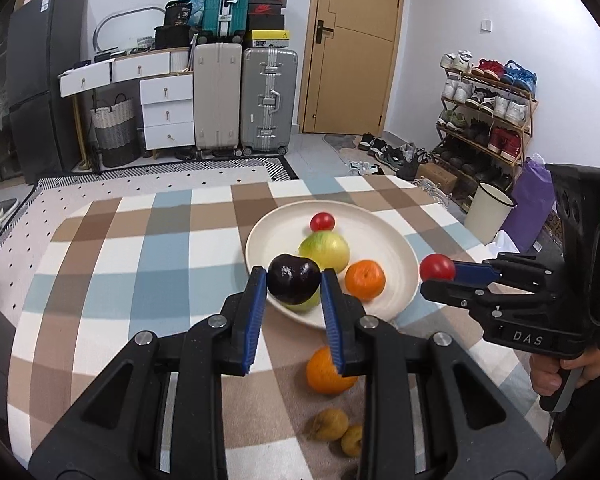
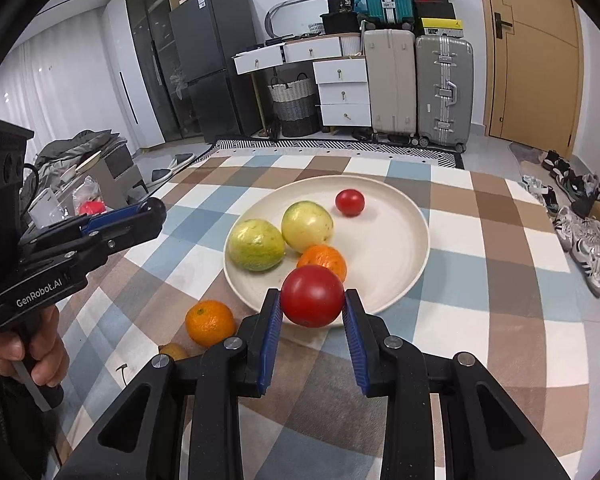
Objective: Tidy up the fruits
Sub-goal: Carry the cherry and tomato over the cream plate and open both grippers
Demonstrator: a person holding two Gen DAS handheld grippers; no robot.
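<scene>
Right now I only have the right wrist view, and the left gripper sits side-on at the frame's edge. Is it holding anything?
Observer: Yes. The left gripper is shut on a dark purple plum, lined up with the near side of the plate.
Operator: I see one small brown fruit by the loose orange. Are there more?
Observer: Two small brown fruits lie side by side on the tablecloth, nearer the camera than the orange.

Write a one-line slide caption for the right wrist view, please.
Right gripper holds a red tomato over the near rim of the plate of fruit.
</scene>
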